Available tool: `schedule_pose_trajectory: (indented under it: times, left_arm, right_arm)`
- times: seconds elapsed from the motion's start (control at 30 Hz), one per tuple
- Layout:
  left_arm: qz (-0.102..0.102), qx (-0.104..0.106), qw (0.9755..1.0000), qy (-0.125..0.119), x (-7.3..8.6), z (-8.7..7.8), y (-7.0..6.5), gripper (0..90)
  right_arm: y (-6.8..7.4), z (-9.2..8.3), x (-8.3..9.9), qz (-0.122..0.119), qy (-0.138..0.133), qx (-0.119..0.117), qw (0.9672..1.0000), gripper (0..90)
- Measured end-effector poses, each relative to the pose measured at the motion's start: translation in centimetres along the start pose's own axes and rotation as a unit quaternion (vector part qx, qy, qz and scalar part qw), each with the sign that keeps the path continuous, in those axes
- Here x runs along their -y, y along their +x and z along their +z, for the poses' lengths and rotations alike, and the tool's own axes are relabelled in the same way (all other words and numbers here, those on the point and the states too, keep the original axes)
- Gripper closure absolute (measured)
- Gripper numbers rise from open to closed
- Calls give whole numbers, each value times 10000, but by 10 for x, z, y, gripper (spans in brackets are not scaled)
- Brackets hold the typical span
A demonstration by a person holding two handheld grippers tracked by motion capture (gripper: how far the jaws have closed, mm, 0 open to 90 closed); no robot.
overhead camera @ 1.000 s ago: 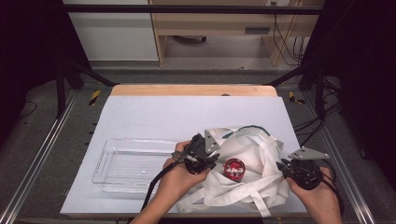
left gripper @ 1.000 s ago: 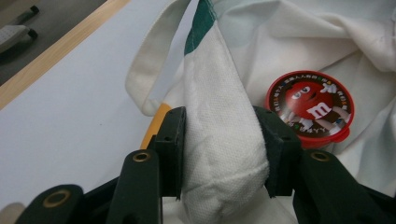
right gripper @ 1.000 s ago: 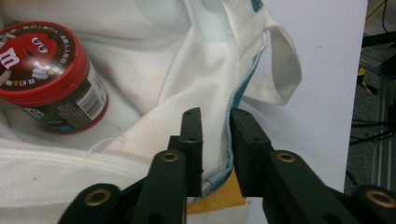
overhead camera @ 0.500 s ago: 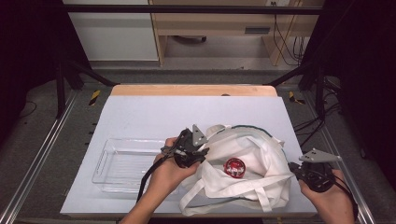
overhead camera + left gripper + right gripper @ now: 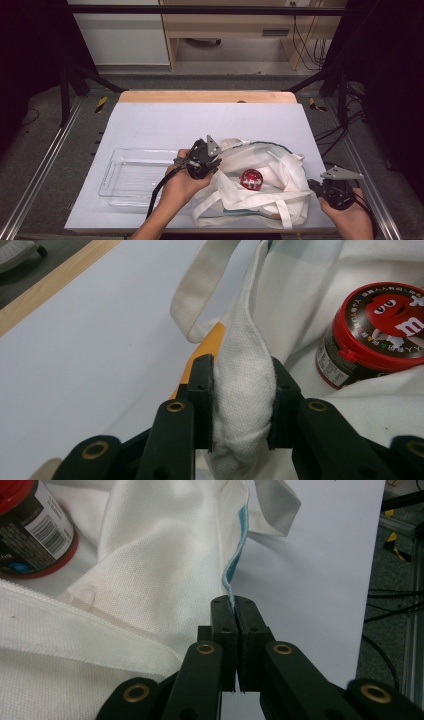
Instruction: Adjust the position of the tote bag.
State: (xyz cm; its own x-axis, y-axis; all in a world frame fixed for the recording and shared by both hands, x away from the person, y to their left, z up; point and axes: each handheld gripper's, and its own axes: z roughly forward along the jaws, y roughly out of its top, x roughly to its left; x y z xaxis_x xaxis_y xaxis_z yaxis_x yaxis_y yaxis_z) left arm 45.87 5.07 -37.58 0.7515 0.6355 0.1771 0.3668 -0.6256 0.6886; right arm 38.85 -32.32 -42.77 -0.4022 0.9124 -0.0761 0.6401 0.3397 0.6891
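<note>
Work in hand: opening the mouth of a white woven cloth tote bag [image 5: 260, 187] so that its contents can be reached.
Bag, position: lying slack on the near right part of the table, mouth gaping upward, straps trailing toward the near edge.
Left gripper [image 5: 243, 385]: its jaws have just been closing and are now clamped on a bunched fold of the bag's rim at the left side of the mouth; likely held there to anchor that side.
Right gripper [image 5: 233, 605]: jaws pressed together on the thin teal-piped edge of the bag at the right side of the mouth; the grip seems meant to draw that edge away from the left one.
Contents: a round tub with a red lid and dark printed label [image 5: 250, 179], lying inside the open mouth, between the two grips and touched by neither.
Companion item: a clear, shallow rectangular plastic tray [image 5: 116, 175], just left of the bag and of the left hand; a probable destination for the tub.
Surface: a pale grey-white table sheet [image 5: 165, 125] with a bare wooden strip along the far edge.
Room: dark surroundings, metal frame rails at both sides, cables on the floor at right, light wooden furniture beyond the table.
</note>
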Motion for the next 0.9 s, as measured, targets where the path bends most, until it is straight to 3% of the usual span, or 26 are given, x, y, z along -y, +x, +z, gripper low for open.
schedule_pose_trajectory:
  times: [0.33, 0.53, 0.7, 0.9]
  left_arm:
    - [-95, -58, 9998, 165, 3, 2, 7, 714]
    - [73, -114, 9993, 351, 7, 0, 4, 714]
    - [27, 23, 9988, 483, 14, 3, 6, 713]
    - [90, 136, 9987, 478, 17, 1, -1, 710]
  right_arm:
    - [-10, 9, -12, -35, 30, 169, 9998, 890]
    - [-12, 24, -6, -49, 174, 154, 9997, 889]
    - [-11, 19, -8, -111, 124, 97, 9998, 878]
    - [-5, 7, -16, -168, -152, -4, 9997, 707]
